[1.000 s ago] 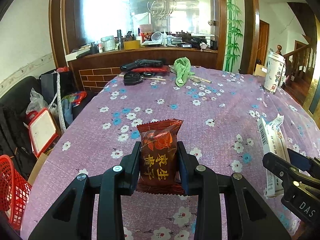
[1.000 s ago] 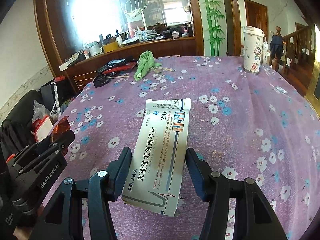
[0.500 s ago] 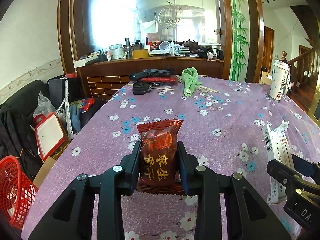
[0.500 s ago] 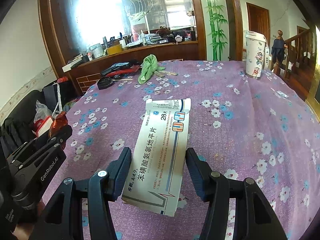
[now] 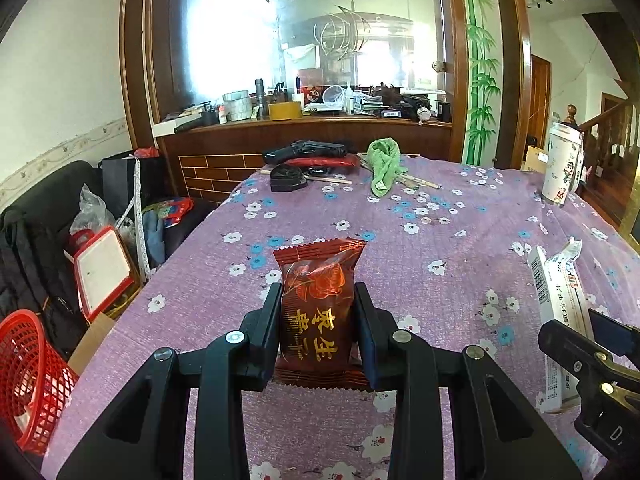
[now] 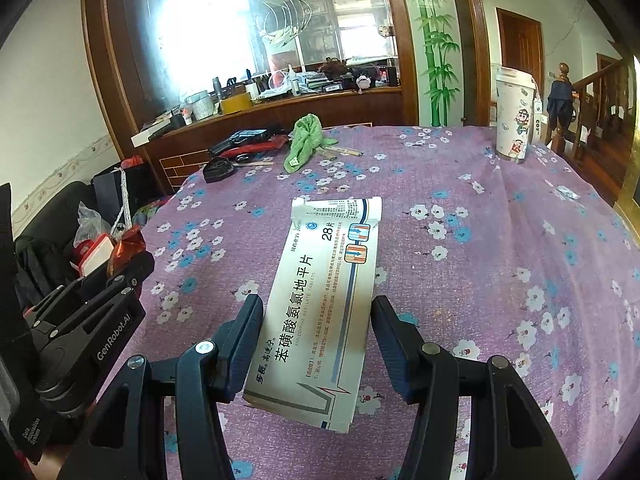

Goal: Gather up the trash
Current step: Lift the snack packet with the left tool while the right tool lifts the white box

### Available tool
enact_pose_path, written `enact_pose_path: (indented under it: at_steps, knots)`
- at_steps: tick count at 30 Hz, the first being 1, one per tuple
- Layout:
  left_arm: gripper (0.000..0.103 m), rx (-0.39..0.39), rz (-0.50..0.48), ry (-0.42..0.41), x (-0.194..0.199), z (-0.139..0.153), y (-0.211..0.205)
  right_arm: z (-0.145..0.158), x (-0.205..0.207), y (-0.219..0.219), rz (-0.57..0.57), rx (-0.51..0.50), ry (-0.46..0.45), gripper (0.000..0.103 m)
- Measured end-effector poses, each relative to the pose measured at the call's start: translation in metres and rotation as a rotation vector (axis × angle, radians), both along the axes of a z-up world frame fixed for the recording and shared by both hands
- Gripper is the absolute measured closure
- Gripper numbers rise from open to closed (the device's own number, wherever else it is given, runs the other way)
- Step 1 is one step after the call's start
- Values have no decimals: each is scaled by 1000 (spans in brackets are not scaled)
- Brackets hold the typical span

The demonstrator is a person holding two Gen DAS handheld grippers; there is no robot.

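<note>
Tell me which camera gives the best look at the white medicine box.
The right wrist view. There the white medicine box lies face up between the right gripper fingers, its printed top fully readable. The left wrist view catches only its long side edge at the far right, partly hidden behind that gripper.

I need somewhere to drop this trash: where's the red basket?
In the left wrist view the red basket sits on the floor at far left, off the table's left edge.

A lived-in home: floral-clothed table [image 5: 460, 248], cluttered wooden sideboard [image 5: 312, 128], staircase [image 6: 600, 92].
</note>
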State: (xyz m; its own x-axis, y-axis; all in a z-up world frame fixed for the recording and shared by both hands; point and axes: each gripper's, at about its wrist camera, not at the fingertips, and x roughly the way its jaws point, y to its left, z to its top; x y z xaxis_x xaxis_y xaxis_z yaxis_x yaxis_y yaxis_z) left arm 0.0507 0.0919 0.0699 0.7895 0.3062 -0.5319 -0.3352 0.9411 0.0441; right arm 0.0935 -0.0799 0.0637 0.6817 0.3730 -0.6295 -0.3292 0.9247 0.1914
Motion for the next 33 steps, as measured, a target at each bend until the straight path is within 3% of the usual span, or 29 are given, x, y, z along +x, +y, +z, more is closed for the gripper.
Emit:
enact_pose_path:
  at_steps: [17,33]
  knots:
    - [71,67,66,-16,-6,8,-5,14,-16,4,26,13,-66,43]
    - [71,73,82,-9,-71,15,13,16,-21,15,56,26,-46,43]
